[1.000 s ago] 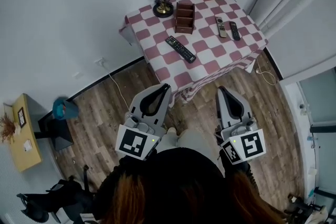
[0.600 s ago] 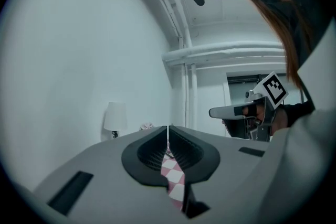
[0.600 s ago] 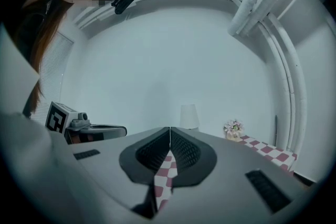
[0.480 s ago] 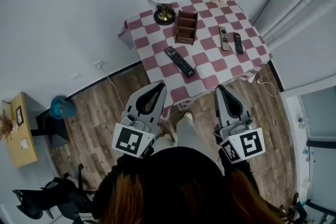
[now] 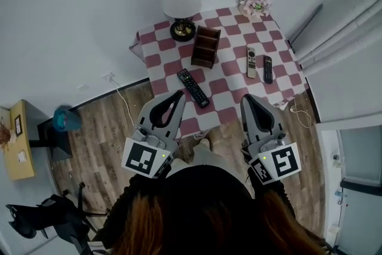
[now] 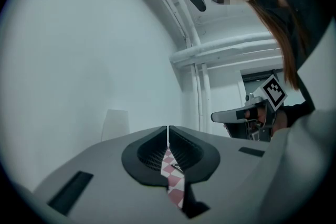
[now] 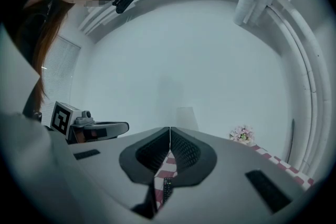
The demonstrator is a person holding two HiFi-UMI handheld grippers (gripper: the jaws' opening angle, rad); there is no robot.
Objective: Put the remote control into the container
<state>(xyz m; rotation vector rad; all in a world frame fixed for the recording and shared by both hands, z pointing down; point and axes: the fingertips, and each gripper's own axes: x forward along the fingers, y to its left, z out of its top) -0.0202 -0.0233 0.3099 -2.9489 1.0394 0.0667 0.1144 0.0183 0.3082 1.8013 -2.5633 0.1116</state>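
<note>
Nearest, the left gripper and right gripper both sit pinched shut, empty. Just past them, the long black remote control lies close to the near edge of the table. The wooden container stands farther back. A sloppy grab could well knock the remote off that edge.

Flat on the bench: long remote, black, diagonal, near front edge; grey remote and small remote side by side, right. Brown container upright behind.
</note>
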